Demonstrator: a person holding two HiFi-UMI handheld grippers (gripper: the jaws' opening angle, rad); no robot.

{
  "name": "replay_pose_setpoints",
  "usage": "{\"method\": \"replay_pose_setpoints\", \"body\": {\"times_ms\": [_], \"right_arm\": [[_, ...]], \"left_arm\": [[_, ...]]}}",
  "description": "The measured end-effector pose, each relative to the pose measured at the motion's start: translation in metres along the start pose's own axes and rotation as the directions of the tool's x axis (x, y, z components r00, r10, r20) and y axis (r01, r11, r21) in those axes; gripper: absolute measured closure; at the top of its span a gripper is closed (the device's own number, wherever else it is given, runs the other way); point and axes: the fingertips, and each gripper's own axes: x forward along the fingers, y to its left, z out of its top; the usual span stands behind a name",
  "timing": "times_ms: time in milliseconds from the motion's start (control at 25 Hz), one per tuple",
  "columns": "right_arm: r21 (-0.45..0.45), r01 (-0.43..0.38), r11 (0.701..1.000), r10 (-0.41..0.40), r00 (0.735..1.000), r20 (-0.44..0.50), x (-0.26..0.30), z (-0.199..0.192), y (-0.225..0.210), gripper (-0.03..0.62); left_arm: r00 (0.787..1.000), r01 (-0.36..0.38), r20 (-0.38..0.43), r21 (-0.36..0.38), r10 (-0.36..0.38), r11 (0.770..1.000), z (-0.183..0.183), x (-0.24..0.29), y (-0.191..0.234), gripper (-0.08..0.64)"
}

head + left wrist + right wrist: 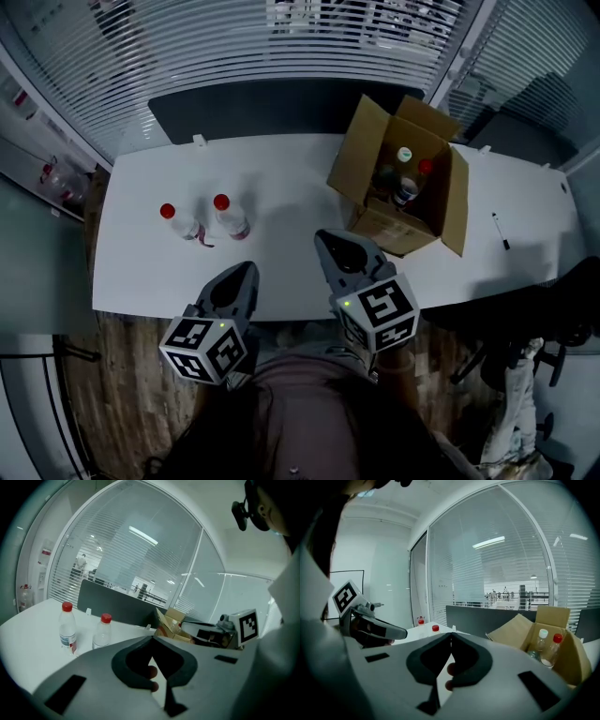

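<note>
Though your left gripper [246,272] and right gripper [325,239] hover at the table's [281,197] near edge, both are pressed closed, nothing betw. the jaws. Two red-cap bottles [230,217] stand upright ahead-left, box [398,230] ahead-right. Prob. pre-reach: spread jaws before any grab.

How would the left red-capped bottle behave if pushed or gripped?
The left bottle stands tall and narrow, so a high push would probably tip it. Its clear plastic looks thin and may dent when gripped. Tipped, it would likely roll.
</note>
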Motion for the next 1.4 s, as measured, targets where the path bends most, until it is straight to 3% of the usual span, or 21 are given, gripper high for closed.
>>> {"method": "replay_pose_setpoints", "body": {"times_ms": [400, 760, 1160, 1400], "right_arm": [[0.021, 0.018, 1.0, -0.018, 1.0, -0.002, -0.017, -0.007, -0.021, 0.569], [0.076, 0.109, 0.991, -0.11, 0.994, 0.008, -0.04, -0.016, -0.05, 0.569], [0.168, 0.255, 0.952, -0.263, 0.965, 0.027, -0.087, -0.027, -0.089, 0.569], [0.175, 0.327, 0.928, -0.338, 0.94, 0.035, -0.107, -0.03, -0.108, 0.569]], "left_arm": [[1.0, 0.025, -0.008, 0.006, -0.025, 1.0, -0.002, 0.016, -0.023, 0.552], [0.993, 0.109, -0.054, 0.044, -0.107, 0.993, -0.005, 0.042, -0.049, 0.552], [0.962, 0.254, -0.125, 0.096, -0.241, 0.962, -0.013, 0.075, -0.095, 0.552], [0.939, 0.325, -0.155, 0.109, -0.307, 0.939, -0.016, 0.09, -0.116, 0.552]]}}
